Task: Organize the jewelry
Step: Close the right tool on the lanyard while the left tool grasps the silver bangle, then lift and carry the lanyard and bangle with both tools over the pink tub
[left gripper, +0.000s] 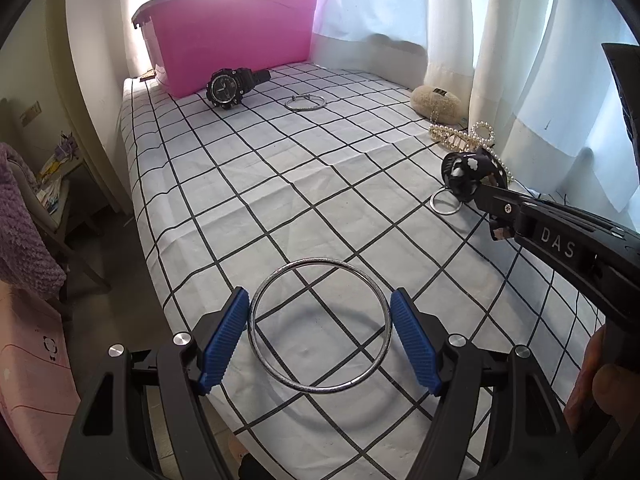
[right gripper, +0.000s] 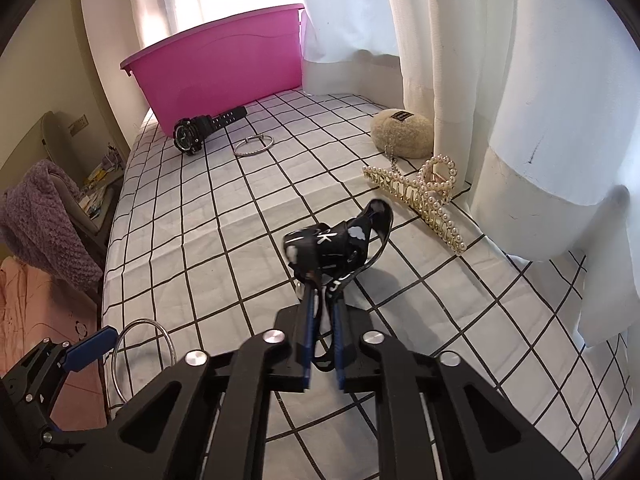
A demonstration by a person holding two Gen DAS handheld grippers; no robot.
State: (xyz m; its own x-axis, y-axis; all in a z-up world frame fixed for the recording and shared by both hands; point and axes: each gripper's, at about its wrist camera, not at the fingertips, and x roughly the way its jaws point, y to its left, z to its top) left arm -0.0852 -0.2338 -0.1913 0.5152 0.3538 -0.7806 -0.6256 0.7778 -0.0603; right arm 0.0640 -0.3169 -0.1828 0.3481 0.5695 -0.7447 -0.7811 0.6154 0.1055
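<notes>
Because both tools are mid-collection, the left gripper (left gripper: 320,338) at the bed's (left gripper: 224,200) near edge has its jaws half open, pressed against a large silver bangle (left gripper: 319,324), while the right gripper (right gripper: 322,312) has jaws closed tight on a black printed hair tie (right gripper: 336,242), lifted clear. Further on by the right edge lie a small ring (left gripper: 445,202), one pearl hair claw (right gripper: 434,196) and one beige pouch (right gripper: 402,132). At the far end: one thin bangle (left gripper: 305,103), one black watch (left gripper: 234,86), one pink tub (left gripper: 236,44), likely the destination.

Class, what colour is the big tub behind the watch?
Pink tub, clearest in the right wrist view.
</notes>
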